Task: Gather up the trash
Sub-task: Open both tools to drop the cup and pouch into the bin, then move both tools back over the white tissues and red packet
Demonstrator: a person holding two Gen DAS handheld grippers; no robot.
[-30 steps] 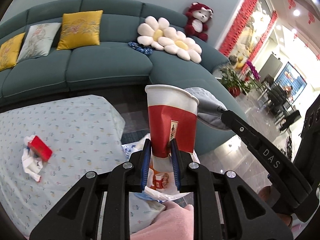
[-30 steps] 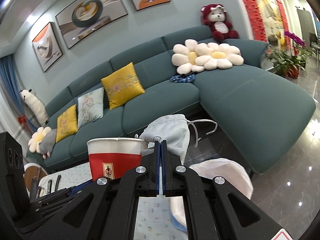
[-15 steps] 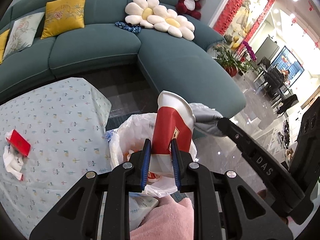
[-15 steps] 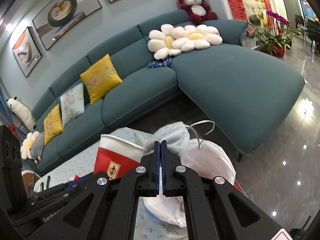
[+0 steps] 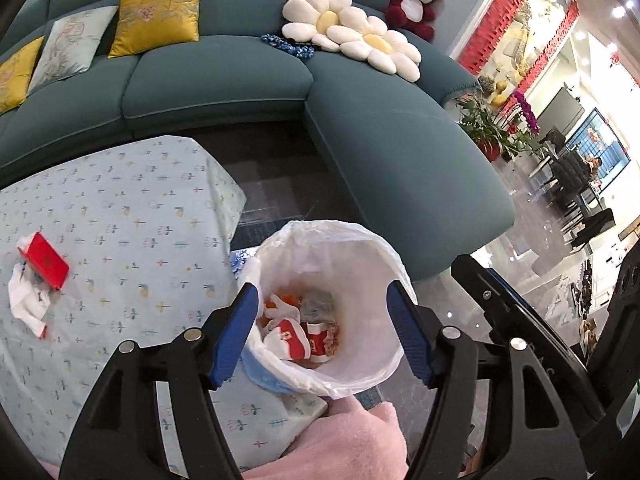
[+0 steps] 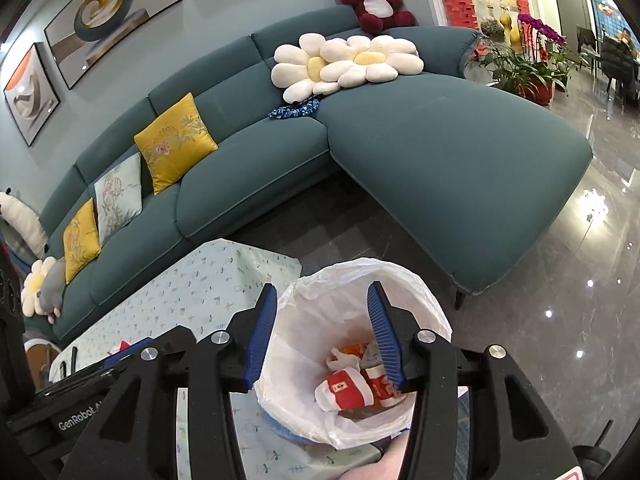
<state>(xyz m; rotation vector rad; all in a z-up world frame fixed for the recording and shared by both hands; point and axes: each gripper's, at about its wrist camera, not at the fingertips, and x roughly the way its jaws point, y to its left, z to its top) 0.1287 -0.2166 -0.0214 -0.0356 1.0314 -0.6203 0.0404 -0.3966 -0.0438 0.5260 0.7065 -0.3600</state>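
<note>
Left gripper (image 5: 322, 334): tilted downward over the white-lined bin (image 5: 384, 248), jaws opening, nothing between the pads. Right gripper (image 6: 322, 336): same downward tilt over the bin (image 6: 420, 280), jaws opening, empty. Red-and-white paper cup (image 5: 294, 338) (image 6: 346, 390): lying inside the bin among other trash. Red packet with white wrapper (image 5: 46, 266): on the cloth-covered surface (image 5: 132, 216), well apart from the bin.
</note>
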